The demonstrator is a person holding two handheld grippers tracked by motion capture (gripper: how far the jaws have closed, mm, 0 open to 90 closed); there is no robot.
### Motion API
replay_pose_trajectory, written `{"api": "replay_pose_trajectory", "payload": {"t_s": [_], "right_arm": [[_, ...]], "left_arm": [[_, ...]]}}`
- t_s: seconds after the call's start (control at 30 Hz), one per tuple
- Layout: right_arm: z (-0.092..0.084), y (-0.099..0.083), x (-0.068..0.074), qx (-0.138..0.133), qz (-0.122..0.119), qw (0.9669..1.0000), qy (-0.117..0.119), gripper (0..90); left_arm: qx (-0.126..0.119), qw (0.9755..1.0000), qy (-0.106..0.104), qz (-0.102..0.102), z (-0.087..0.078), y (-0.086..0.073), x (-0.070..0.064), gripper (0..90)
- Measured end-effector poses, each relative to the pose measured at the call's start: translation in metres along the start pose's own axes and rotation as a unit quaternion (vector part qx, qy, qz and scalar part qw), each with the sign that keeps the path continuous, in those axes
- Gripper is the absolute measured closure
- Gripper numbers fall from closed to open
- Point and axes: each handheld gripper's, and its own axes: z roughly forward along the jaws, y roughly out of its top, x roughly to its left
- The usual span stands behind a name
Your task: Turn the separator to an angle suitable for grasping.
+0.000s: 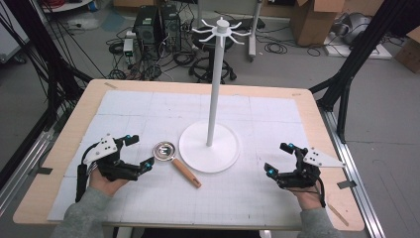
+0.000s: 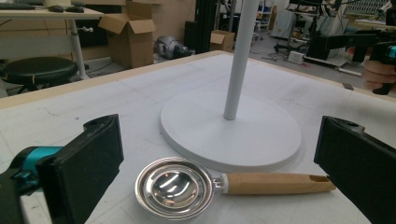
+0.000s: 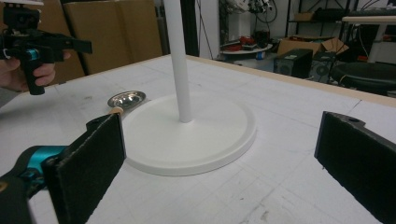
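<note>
Left hand-held gripper jaws wide, nothing held, lined up on the strainer spoon lying flat on the worktop, touching the white hook stand's base. Wooden handle faces sideways, easy pinch. Right hand-held gripper wide too, waiting clear of the stand.

One metal strainer spoon with a wooden handle lies on the table beside one white hook stand, near the middle of the front edge. Two handheld grippers, the left gripper and the right gripper, sit at the front corners.
</note>
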Motion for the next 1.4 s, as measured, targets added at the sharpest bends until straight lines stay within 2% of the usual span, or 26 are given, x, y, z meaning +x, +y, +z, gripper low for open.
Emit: {"api": "replay_pose_trajectory", "payload": {"t_s": [0.03, 0.2, 0.4, 0.47, 0.6, 0.7, 0.83, 0.93, 1.1, 1.17, 1.3, 1.4], "right_arm": [[0.0, 0.0, 0.0, 0.001, -0.001, 1.0, 0.0, 1.0], [0.0, -0.001, 0.001, 0.003, 0.0, 1.0, 0.001, 1.0], [0.001, -0.002, 0.002, 0.009, 0.0, 1.0, 0.002, 1.0], [0.002, -0.002, 0.002, 0.011, -0.002, 0.9999, 0.004, 1.0], [0.002, -0.003, 0.002, 0.013, -0.003, 0.9999, 0.005, 1.0], [0.002, -0.003, 0.002, 0.013, -0.003, 0.9999, 0.005, 1.0], [0.001, -0.004, 0.002, 0.015, -0.005, 0.9998, 0.008, 1.0], [0.001, -0.004, 0.002, 0.016, -0.004, 0.9998, 0.007, 1.0], [0.001, -0.005, 0.003, 0.018, -0.004, 0.9998, 0.008, 1.0], [0.002, -0.005, 0.003, 0.019, -0.006, 0.9998, 0.01, 1.0], [0.004, -0.006, 0.003, 0.027, -0.01, 0.9995, 0.013, 1.0], [0.004, -0.006, 0.004, 0.03, -0.01, 0.9994, 0.015, 1.0]], "left_arm": [[0.003, 1.0, 0.002, 0.005, 0.0, 0.0, 0.0, 1.8], [0.001, 1.0, 0.006, 0.0, 0.0, 0.0, 0.001, 3.8], [-0.003, 0.9999, -0.001, 0.01, -0.001, 0.001, -0.001, 33.3], [-0.005, 0.9995, 0.012, 0.03, -0.001, 0.001, -0.004, 43.7], [0.005, 0.9995, 0.018, 0.024, 0.002, 0.001, -0.007, 61.5], [0.023, 0.9994, 0.027, 0.007, 0.006, 0.0, -0.007, 65.8], [0.029, 0.999, 0.034, 0.007, 0.009, -0.001, -0.007, 76.5], [0.035, 0.9985, 0.04, 0.016, 0.012, -0.003, -0.008, 85.3], [0.044, 0.9981, 0.039, 0.015, 0.015, -0.005, -0.007, 89.6], [0.05, 0.998, 0.037, 0.007, 0.017, -0.005, -0.007, 89.7], [0.066, 0.997, 0.039, 0.008, 0.022, -0.007, -0.007, 89.7], [0.076, 0.9964, 0.034, 0.017, 0.029, -0.006, -0.01, 89.8]]}}
